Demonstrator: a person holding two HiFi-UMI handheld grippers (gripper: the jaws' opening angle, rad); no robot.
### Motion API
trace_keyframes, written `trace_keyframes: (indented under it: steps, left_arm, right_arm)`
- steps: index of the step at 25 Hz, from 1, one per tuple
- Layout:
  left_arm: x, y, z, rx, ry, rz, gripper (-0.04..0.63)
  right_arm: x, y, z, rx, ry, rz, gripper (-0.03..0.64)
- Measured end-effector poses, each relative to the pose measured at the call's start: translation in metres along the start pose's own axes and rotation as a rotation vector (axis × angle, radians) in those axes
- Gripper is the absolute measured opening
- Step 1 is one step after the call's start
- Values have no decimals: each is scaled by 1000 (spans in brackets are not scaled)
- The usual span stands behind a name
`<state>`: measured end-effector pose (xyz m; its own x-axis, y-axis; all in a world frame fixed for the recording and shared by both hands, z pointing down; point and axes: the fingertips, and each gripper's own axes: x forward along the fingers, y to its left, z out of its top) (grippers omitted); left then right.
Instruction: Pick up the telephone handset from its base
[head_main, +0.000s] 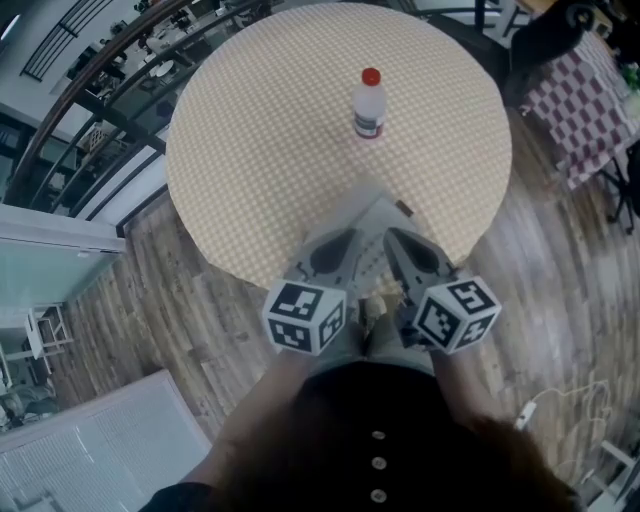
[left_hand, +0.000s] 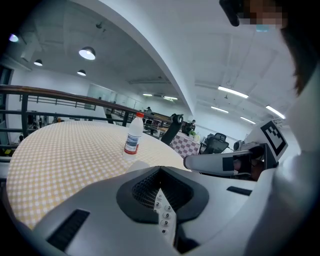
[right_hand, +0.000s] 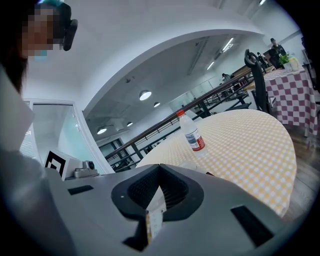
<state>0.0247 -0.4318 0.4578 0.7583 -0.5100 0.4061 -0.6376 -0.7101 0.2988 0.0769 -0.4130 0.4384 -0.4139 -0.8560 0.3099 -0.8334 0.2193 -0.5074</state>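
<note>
L fingers (left_hand: 95, 212) & R fingers (right_hand: 235, 205) both pressed together, nothing pinched. Phone (head_main: 372, 235) just under tips, at table's (head_main: 260, 150) 6 o'clock edge. Risk: going in unopened, I'd shove it off the edge. Bottle (head_main: 369, 104) at 12, well apart.

Looked like a big open-plan office hall: strip lights (left_hand: 232, 92), a mezzanine railing (left_hand: 60, 93), office chairs (left_hand: 215, 141), a checked-cloth round table (head_main: 260, 150), and wood flooring (head_main: 200, 320).
</note>
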Motion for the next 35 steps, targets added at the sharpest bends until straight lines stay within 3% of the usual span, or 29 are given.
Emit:
trace_keyframes:
  steps: [19, 28, 35]
  left_arm:
    - [13, 32, -25, 35, 98, 45, 16]
    - [33, 44, -33, 128, 187, 32, 187]
    - [52, 49, -33, 201, 249, -7, 245]
  right_arm:
    - [10, -15, -23, 25, 37, -48, 11]
    - [26, -21, -25, 34, 64, -35, 11]
    - [32, -31, -27, 62, 77, -45, 11]
